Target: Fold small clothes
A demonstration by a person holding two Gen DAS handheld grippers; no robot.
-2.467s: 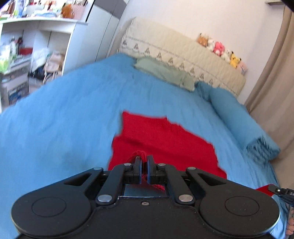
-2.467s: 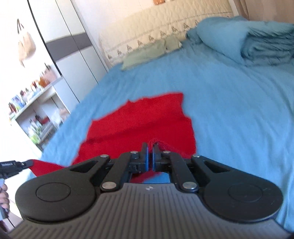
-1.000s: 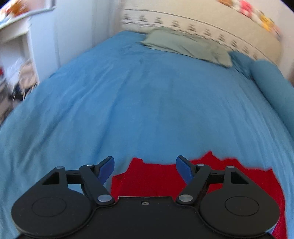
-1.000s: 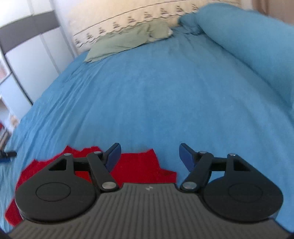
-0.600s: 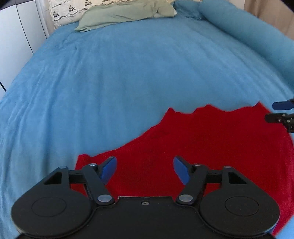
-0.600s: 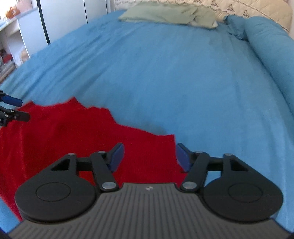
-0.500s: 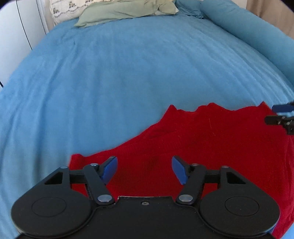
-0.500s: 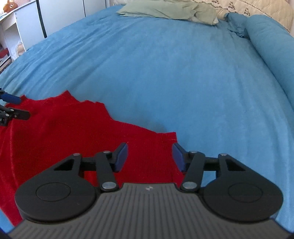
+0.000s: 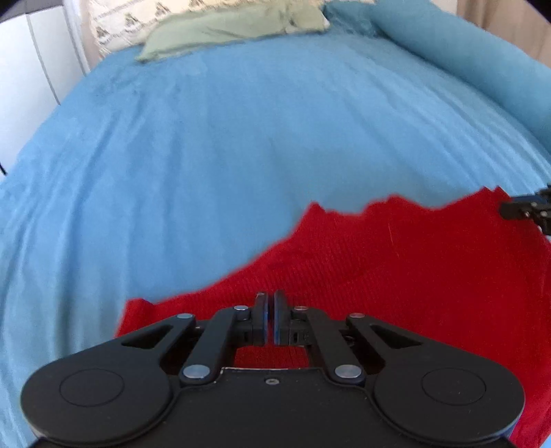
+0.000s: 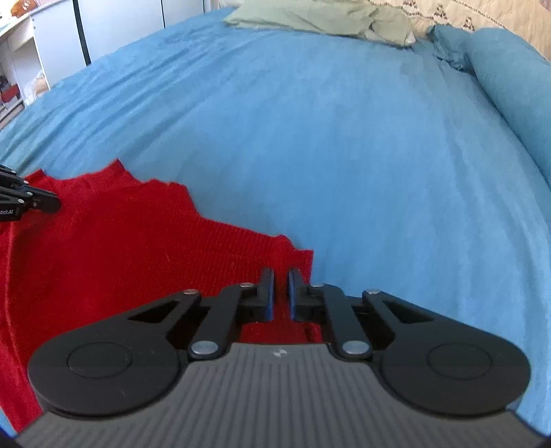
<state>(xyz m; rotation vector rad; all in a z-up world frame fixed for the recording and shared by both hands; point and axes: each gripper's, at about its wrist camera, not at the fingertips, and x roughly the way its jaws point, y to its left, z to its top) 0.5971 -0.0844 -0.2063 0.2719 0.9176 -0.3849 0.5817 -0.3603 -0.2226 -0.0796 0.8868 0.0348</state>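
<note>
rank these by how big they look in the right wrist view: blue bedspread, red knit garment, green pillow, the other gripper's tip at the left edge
1. blue bedspread: fills most of the view.
2. red knit garment: nearest the camera, so it may look oversized.
3. green pillow: far off at the top, so it looks small.
4. left gripper: only its tip shows.

1. On the left gripper [image 10: 51, 203], seen at the left edge of the right wrist view, small white letters read "botAI"; the start of the word is cut off by the frame edge, so it is probably part of a longer name.
2. No other writing, number or sign can be read in either view.
</note>
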